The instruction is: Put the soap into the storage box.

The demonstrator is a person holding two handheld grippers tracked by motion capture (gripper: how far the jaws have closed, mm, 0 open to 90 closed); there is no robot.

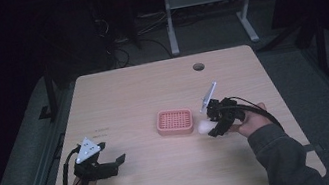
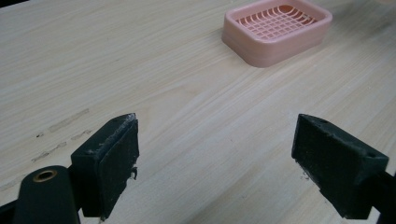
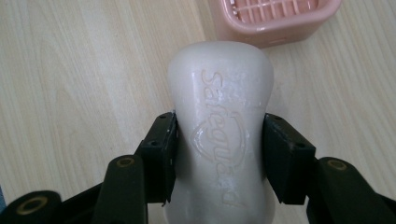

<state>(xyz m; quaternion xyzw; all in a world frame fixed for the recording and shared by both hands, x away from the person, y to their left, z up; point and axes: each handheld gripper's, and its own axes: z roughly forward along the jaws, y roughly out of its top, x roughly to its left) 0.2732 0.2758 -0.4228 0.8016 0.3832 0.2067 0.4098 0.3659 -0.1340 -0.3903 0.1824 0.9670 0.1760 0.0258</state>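
Gripping the soap (image 3: pixel 219 135) by its waist, our right tongs (image 1: pixel 210 126) hold it just beside the pink dish (image 1: pixel 174 121), so we'd guess the pickup's done and dropping it in the dish is what's left. Our left tongs (image 1: pixel 113 163) sit wide open and empty, well apart on the desk (image 1: pixel 141 86).
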